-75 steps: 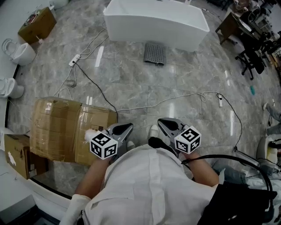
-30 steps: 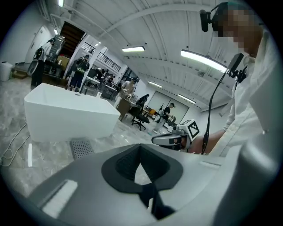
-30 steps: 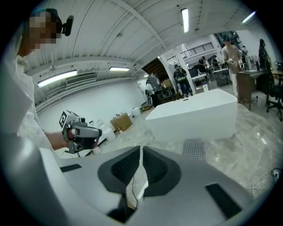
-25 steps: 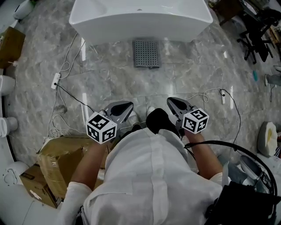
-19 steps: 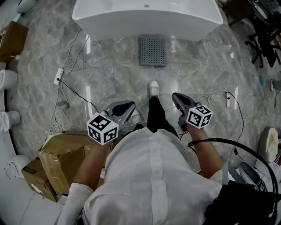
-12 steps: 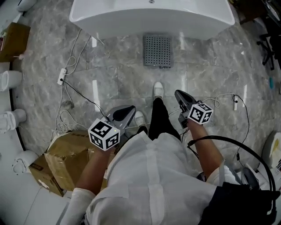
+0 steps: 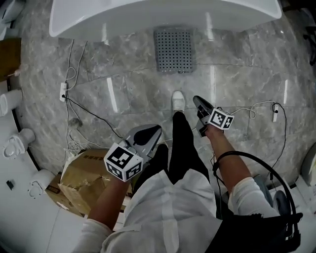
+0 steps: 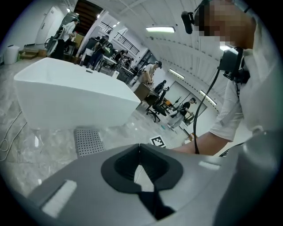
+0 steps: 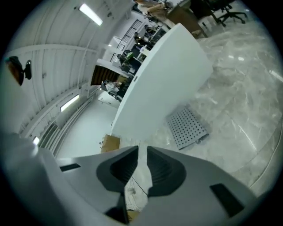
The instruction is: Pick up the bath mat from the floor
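The bath mat (image 7: 174, 49) is a grey perforated rectangle lying flat on the marble floor just in front of the white bathtub (image 7: 148, 15). It also shows in the left gripper view as the mat (image 8: 88, 141) and in the right gripper view as the mat (image 9: 188, 128). My left gripper (image 7: 154, 131) is held low at the left, well short of the mat, jaws shut and empty, as the gripper (image 8: 139, 146) shows. My right gripper (image 7: 196, 101) reaches further forward, still short of the mat. Its jaws are opening, and the gripper (image 9: 142, 150) shows a narrow gap with nothing in it.
A person's dark trouser leg and white shoe (image 7: 177, 99) stand between the grippers. A cardboard box (image 7: 84, 173) sits at the lower left. Cables (image 7: 94, 116) and a power strip (image 7: 63, 91) trail over the floor at the left; another cable (image 7: 252, 111) lies at the right.
The view has moved forward toward the tub and mat as the person steps ahead. The right gripper has gone further forward than the left. The cardboard box has dropped behind.
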`<state>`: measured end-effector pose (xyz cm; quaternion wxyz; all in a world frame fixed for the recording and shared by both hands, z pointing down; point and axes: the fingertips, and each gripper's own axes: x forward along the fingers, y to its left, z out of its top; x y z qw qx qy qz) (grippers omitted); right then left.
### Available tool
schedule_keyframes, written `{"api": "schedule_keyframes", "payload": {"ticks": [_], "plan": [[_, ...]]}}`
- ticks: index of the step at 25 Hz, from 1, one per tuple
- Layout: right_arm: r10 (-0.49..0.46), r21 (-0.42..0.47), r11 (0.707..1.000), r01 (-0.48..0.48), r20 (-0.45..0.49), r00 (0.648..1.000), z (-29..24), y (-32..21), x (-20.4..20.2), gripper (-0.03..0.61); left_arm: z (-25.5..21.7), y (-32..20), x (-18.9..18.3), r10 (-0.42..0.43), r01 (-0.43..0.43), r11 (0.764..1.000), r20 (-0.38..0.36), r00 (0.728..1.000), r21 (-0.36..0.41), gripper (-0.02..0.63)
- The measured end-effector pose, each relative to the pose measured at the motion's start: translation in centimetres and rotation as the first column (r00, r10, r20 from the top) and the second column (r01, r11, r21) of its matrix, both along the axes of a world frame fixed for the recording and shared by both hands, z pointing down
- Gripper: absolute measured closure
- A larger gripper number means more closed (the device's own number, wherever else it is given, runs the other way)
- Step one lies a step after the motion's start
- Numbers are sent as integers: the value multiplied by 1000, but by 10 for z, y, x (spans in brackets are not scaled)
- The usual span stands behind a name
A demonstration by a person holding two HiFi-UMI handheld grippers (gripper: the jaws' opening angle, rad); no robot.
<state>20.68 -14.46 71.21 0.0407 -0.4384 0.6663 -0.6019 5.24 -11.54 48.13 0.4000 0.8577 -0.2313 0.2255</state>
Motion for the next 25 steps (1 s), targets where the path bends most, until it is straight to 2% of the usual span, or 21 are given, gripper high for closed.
{"api": "schedule_keyframes", "payload": {"ticks": [2, 5, 12, 21, 25], "plan": [[49, -53, 998, -46, 46, 998, 41, -9, 11, 529, 19, -10, 18, 11, -11, 1000, -8, 1000, -14, 606], [104, -102, 990, -95, 80, 991, 93, -22, 18, 528, 47, -26, 33, 32, -32, 999, -13, 999, -34, 606], [133, -166, 979, -118, 82, 988, 202, -49, 26, 522, 123, -63, 62, 74, -75, 995, -19, 997, -70, 606], [211, -212, 960, -184, 116, 971, 334, -66, 11, 515, 234, -87, 60, 74, -73, 992, 1, 997, -103, 606], [284, -240, 938, -251, 113, 952, 390, -70, 16, 486, 276, -85, 54, 65, -64, 989, 3, 998, -130, 606]]}}
